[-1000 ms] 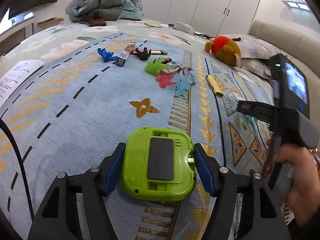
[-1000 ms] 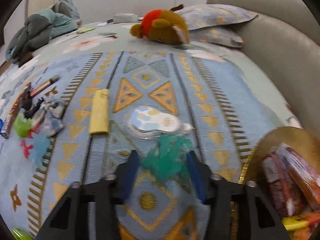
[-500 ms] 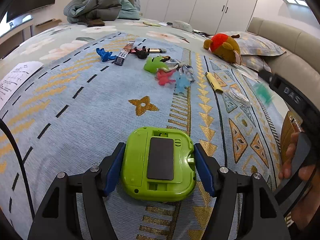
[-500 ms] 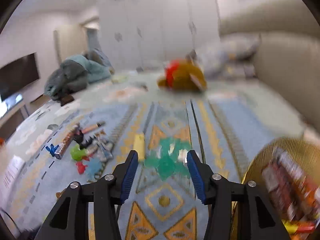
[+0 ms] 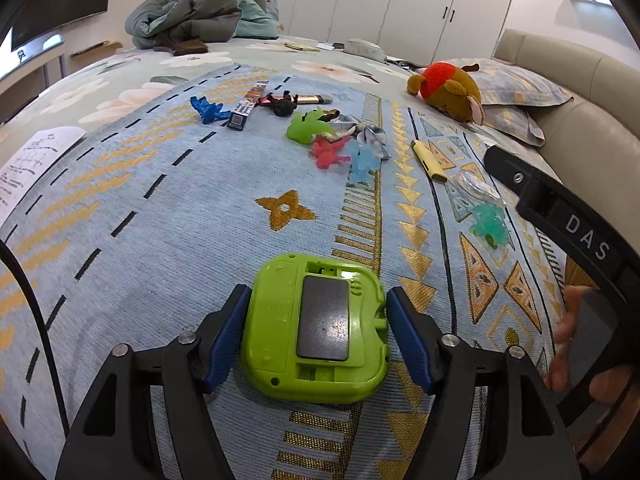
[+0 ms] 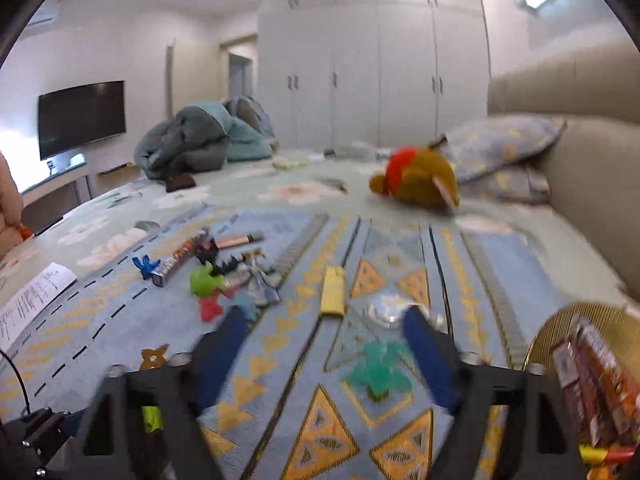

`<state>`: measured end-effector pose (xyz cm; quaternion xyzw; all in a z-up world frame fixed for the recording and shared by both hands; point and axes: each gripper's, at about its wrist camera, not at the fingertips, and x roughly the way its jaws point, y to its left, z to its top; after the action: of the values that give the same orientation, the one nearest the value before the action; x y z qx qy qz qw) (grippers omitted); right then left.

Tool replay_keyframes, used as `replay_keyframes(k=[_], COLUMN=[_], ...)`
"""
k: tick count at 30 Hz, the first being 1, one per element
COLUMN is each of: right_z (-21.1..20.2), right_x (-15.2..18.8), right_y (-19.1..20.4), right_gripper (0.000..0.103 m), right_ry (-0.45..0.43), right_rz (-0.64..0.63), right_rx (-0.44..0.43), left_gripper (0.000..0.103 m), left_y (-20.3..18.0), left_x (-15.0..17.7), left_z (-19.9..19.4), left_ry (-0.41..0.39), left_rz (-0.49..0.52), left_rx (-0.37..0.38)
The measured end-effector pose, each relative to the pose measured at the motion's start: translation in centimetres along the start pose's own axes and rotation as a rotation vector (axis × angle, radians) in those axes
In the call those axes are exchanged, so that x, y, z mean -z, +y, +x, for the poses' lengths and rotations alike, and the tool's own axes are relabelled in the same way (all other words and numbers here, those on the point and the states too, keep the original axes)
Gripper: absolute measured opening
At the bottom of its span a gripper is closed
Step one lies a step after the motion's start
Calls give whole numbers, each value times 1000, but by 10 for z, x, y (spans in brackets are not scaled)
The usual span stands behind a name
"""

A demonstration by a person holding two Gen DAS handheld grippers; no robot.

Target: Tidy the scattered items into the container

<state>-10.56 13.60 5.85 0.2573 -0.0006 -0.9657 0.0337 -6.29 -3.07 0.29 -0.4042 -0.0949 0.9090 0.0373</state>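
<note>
My left gripper (image 5: 318, 316) straddles a lime-green toy device (image 5: 320, 332) that lies face down on the blue patterned rug (image 5: 180, 220). Both blue pads touch its sides while the jaws ease open slightly. My right gripper (image 6: 324, 322) is opening wide with nothing in its grip. A teal figure (image 6: 378, 368) lies loose on the rug between and below its fingers, and also shows as the teal figure (image 5: 490, 224) in the left wrist view. The gold woven basket (image 6: 560, 320) at the right holds snack packs.
Scattered on the rug are a yellow stick (image 6: 332, 292), a clear blister pack (image 6: 386, 310), green (image 5: 306, 128), red (image 5: 328, 152) and blue (image 5: 206, 108) figures and a snack bar (image 5: 246, 106). A plush toy (image 6: 420, 184), pillows and a rumpled blanket (image 6: 200, 140) lie beyond. A paper sheet (image 5: 36, 156) is at the left.
My right gripper opened wide and tipped upward. The teal figure left its pads and now lies on the rug. The left gripper and green device stayed put.
</note>
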Motion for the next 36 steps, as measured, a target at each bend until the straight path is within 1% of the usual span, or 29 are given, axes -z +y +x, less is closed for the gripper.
replay_keyframes(k=[1,2,3,5,7,9,10,12,14,16,18,19,21,22,23,24,27,28,32,33,34,35,36], right_z=[7,17,24,38,48,65,72,73,70,64,59,56,45,40,27,15,-16,-23,-43,-50,-57,-63,-69], right_x=[1,1,1,2,6,13,17,18,18,17,18,19,21,20,18,15,4,1,-3,-4,-5,-6,-7], right_y=[-4,-7,-8,-5,2,12,15,15,12,8,6,5,1,0,-6,-13,-34,-39,-50,-52,-53,-52,-48], right_gripper=[103,103,103,103,103,103,103,103,102,87,63,57,33,26,15,8,3,3,3,3,3,3,6], right_ry=[34,90,130,195,240,331,370,371,376,402,426,430,434,431,412,390,319,307,259,233,188,141,94], right_rz=[16,30,26,-25,-92,-189,-230,-237,-230,-187,-157,-151,-159,-152,-112,-62,27,46,73,76,75,71,60], right_rx=[6,5,23,66,148,262,297,302,288,237,195,175,152,138,107,69,16,-1,-21,-26,-38,-61,-107], left_gripper=[69,70,71,72,72,72,72,73,73,73,74,74,74,74,74,74,74,74,74,74,74,74,74], left_y=[0,-1,-2,-2,-2,-3,-3,-3,-4,-4,-5,-4,-3,-2,-1,0,-1,0,0,0,0,0,0], left_x=[0,0,0,0,1,1,1,1,1,1,1,1,1,1,1,1,1,0,0,0,0,0,0], left_z=[0,0,1,1,1,1,1,1,1,1,1,1,0,0,0,-1,0,0,0,0,0,0,0], left_ry=[1,1,2,3,3,3,4,3,4,4,6,6,3,2,0,-1,-1,-1,-1,0,0,0,1], left_rz=[3,6,10,14,14,14,14,13,15,19,24,24,18,12,6,3,7,6,6,7,8,10,11], left_rx=[-1,-1,-1,-2,-2,-2,-2,0,-2,-6,-8,-7,1,9,16,20,17,18,18,16,15,13,11])
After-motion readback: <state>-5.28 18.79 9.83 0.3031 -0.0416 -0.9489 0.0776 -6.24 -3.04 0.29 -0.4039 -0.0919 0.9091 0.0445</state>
